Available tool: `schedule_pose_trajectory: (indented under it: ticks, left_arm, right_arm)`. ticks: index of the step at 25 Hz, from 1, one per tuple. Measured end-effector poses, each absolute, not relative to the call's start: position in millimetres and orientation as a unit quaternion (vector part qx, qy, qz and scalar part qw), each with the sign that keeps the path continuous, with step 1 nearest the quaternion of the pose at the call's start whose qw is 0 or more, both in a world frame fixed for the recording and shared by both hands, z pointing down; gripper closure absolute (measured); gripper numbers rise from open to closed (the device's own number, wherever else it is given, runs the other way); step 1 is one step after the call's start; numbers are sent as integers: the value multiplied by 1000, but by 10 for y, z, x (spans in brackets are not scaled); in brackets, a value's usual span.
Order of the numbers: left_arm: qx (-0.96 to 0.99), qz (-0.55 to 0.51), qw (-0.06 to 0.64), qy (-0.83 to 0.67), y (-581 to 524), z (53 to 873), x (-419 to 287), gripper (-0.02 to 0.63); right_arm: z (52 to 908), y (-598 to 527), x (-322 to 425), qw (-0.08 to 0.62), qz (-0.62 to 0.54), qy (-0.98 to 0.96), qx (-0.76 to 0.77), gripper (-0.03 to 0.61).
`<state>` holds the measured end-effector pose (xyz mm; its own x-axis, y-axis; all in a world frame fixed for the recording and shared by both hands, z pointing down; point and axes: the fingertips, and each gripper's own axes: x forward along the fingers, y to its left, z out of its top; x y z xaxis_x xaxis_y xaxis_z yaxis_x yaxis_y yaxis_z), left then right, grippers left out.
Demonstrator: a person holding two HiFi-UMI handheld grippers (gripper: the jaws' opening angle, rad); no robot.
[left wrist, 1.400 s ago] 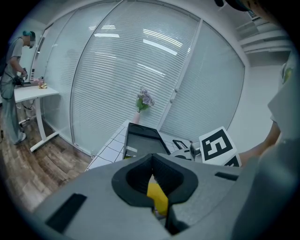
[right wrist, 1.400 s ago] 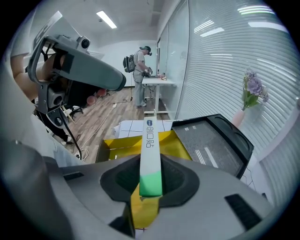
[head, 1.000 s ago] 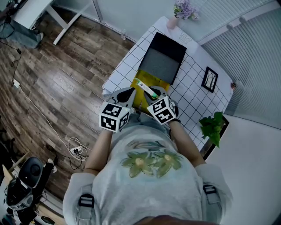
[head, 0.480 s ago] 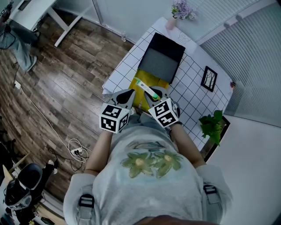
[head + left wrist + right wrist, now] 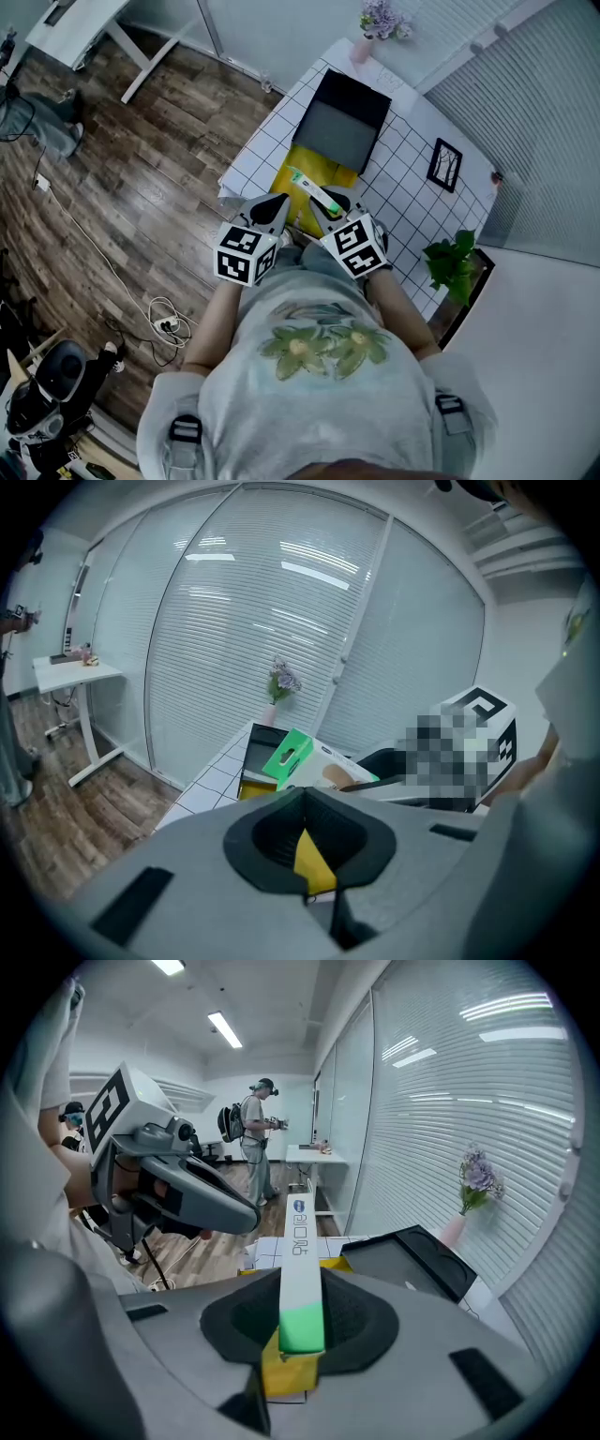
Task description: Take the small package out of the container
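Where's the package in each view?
Head view: package just above centre, lying diagonally.
Left gripper view: package slightly below and left of centre, green end toward the camera.
Right gripper view: package lower centre, clamped between the jaws.
Shared landmark: flowers, beyond the package in all three.

Left hand-held gripper (image 5: 277, 201) jaws together; right hand-held gripper (image 5: 326, 202) clamped on small package (image 5: 307, 186); both angled down.
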<state>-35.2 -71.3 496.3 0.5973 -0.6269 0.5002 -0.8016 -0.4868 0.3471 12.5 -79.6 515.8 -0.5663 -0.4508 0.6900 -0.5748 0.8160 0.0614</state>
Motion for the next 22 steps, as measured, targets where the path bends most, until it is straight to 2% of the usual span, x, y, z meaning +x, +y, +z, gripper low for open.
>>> schedule_pose_trajectory:
  ticks: [22]
  left_arm:
    - [844,160,265,-437,-156,4779,46,607]
  right_arm:
    - [4714,-250,532,318,63,-898,298,492]
